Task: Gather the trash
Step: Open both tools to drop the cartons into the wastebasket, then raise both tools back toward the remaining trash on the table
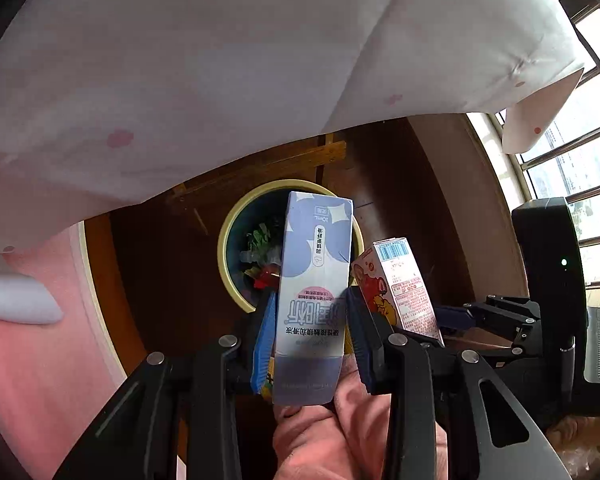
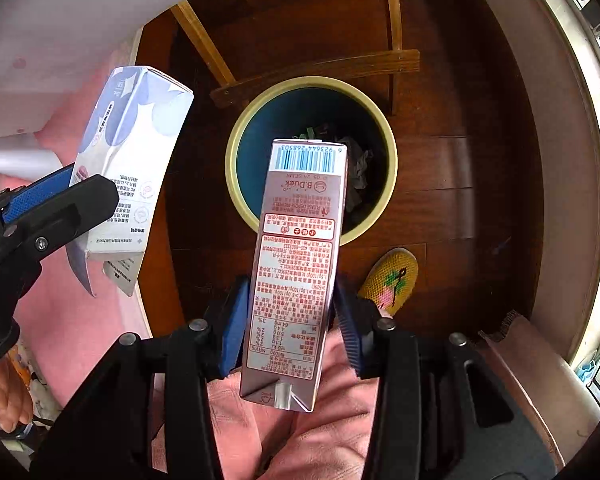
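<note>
My left gripper [image 1: 310, 320] is shut on a pale blue and white carton [image 1: 314, 280], held upright above a round bin [image 1: 230, 276] with a cream rim and blue inside. In the right wrist view that blue carton [image 2: 128, 160] and the left gripper's fingers [image 2: 60, 208] show at the left. My right gripper [image 2: 290, 320] is shut on a pink drink carton [image 2: 296, 272] with a barcode, held over the bin [image 2: 236, 184]. The same pink carton [image 1: 400, 284] appears at the right of the left wrist view. Crumpled wrappers [image 1: 262, 256] lie in the bin.
The bin stands on a dark wooden floor [image 2: 460, 184] beside wooden chair legs [image 2: 320, 68]. A white cloth with pink dots [image 1: 180, 80] hangs overhead. A yellow knitted slipper [image 2: 392, 280] is by the bin. Pink fabric [image 2: 80, 320] lies at the left, windows [image 1: 580, 160] at the right.
</note>
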`<state>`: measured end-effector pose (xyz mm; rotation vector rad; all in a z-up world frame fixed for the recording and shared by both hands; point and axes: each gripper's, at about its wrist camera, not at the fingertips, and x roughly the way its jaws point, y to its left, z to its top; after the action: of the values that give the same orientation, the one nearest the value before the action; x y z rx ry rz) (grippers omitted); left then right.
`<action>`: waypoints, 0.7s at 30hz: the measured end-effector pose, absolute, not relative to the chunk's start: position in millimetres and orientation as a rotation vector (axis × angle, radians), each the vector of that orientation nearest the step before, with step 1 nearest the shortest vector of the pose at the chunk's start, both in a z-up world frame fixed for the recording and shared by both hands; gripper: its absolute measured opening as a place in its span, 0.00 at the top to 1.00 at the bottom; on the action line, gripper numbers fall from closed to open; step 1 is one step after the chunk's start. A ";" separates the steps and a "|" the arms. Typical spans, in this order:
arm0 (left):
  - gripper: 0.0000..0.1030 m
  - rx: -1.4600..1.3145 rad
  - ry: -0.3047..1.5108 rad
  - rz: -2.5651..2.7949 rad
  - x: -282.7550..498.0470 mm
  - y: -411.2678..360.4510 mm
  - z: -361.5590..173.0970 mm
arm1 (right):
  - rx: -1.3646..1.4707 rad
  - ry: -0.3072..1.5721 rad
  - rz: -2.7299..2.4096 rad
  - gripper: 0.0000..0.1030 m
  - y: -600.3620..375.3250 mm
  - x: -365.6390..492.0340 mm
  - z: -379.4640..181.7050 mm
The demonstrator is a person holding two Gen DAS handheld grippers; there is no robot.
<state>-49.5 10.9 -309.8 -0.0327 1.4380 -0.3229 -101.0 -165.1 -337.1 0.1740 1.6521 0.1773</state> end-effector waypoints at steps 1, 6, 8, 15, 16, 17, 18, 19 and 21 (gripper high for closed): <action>0.67 -0.027 1.437 -0.320 -48.2 9.1 -316.1 | 0.170 1.646 0.181 0.63 -165.8 -96.8 -341.1; 0.67 -0.001 1.431 -0.296 -46.1 4.1 -338.7 | 0.205 1.600 0.192 0.61 -167.5 -69.5 -349.5; 0.63 -0.006 1.429 -0.287 -39.8 3.6 -346.0 | 0.243 1.579 0.190 0.52 -170.0 -60.9 -350.9; 0.18 -0.042 1.389 -0.207 -34.8 19.2 -339.0 | 0.304 1.521 0.150 0.38 -183.8 -49.0 -349.8; 0.18 -0.039 1.381 -0.200 -35.1 20.3 -336.6 | 0.299 1.520 0.153 0.38 -184.4 -50.3 -348.5; 0.18 -0.035 1.374 -0.194 -37.3 22.2 -332.9 | 0.295 1.519 0.155 0.38 -184.4 -51.4 -346.6; 0.18 -0.030 1.368 -0.190 -38.0 22.3 -329.8 | 0.292 1.516 0.156 0.38 -184.6 -53.4 -343.8; 0.18 -0.025 1.361 -0.186 -37.6 22.9 -326.6 | 0.288 1.512 0.157 0.38 -184.6 -54.3 -340.4; 0.18 -0.015 1.344 -0.180 -38.1 20.2 -318.3 | 0.283 1.506 0.159 0.38 -185.4 -58.9 -333.5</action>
<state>-38.1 20.2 -318.3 -0.0150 1.3442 -0.1798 -58.9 -185.4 -333.5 0.2826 1.5058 0.1592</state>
